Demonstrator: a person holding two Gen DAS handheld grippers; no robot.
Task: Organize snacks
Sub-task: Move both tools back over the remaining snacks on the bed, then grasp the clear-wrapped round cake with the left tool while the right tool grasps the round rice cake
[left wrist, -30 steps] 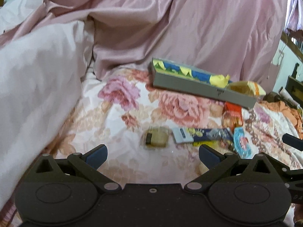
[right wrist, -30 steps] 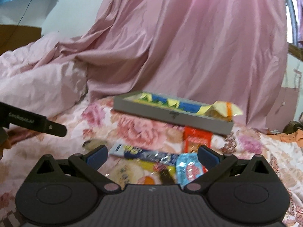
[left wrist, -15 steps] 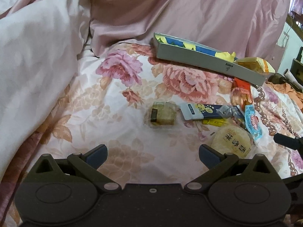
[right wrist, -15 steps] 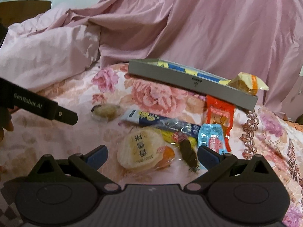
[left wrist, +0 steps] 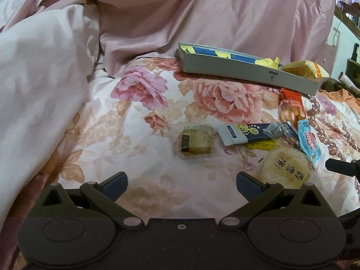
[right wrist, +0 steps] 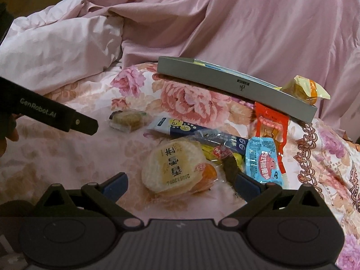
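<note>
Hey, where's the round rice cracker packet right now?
In the right wrist view the round rice cracker packet lies on the floral bedspread between the open right gripper's fingers, beside the light blue packet.

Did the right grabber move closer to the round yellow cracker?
Yes. The right gripper has come down and forward: the round cracker pack now sits between its open fingers, and the grey box looks nearer too.
</note>
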